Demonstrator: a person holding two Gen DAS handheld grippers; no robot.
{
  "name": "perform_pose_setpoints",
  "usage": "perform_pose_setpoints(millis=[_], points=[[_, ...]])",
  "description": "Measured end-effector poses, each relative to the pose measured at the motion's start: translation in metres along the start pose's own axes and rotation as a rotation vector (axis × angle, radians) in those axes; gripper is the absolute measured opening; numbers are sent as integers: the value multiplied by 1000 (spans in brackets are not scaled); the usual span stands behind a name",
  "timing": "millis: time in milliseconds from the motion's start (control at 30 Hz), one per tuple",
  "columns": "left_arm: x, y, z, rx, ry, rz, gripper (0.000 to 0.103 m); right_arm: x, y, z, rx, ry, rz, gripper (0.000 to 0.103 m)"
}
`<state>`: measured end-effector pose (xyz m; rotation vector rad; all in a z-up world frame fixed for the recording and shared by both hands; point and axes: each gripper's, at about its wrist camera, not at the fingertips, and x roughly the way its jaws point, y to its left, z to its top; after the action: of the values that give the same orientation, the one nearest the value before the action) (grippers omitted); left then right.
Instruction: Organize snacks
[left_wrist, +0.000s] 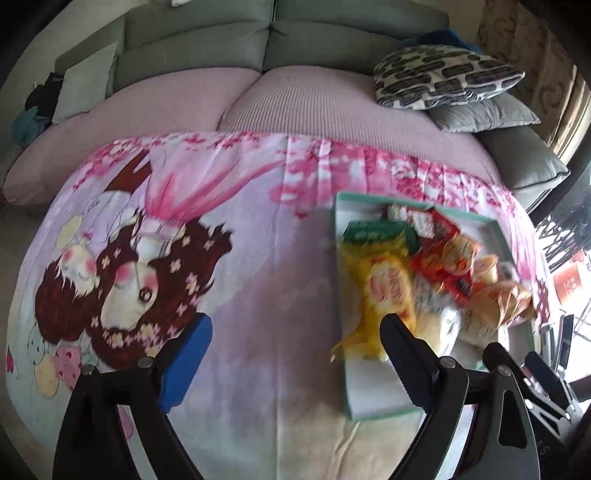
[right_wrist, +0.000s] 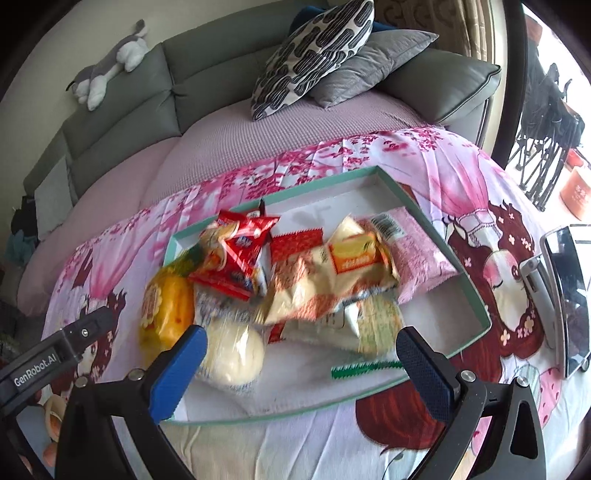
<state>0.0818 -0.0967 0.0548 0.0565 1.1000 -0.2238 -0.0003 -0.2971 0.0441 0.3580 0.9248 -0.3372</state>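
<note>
A shallow teal-rimmed white box (right_wrist: 402, 192) lies on a pink cartoon-print cloth and holds several snack packs: a yellow pack (right_wrist: 168, 314), a red pack (right_wrist: 240, 254), a cream-and-orange pack (right_wrist: 332, 280), a pink pack (right_wrist: 417, 254) and a wrapped white bun (right_wrist: 232, 350). My right gripper (right_wrist: 299, 354) is open and empty, its jaws spread over the box's near part. My left gripper (left_wrist: 295, 343) is open and empty, left of the box (left_wrist: 354, 398), its right finger over the yellow pack (left_wrist: 380, 291).
The cloth (left_wrist: 258, 295) covers a table in front of a grey sofa (left_wrist: 258, 40) with patterned and grey pillows (right_wrist: 317, 55). A phone on a stand (right_wrist: 565, 295) stands to the right of the box. A plush toy (right_wrist: 110, 66) lies on the sofa back.
</note>
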Motion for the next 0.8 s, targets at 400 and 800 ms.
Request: perform_pose_setpoints(millis=[400,800], points=[[0,31,-54,-39,82,76,92,-6,11,-48,-57,56,1,103],[-8,40,-84,-33,71,107,92,-14,20,-76,-80,72,5,103]])
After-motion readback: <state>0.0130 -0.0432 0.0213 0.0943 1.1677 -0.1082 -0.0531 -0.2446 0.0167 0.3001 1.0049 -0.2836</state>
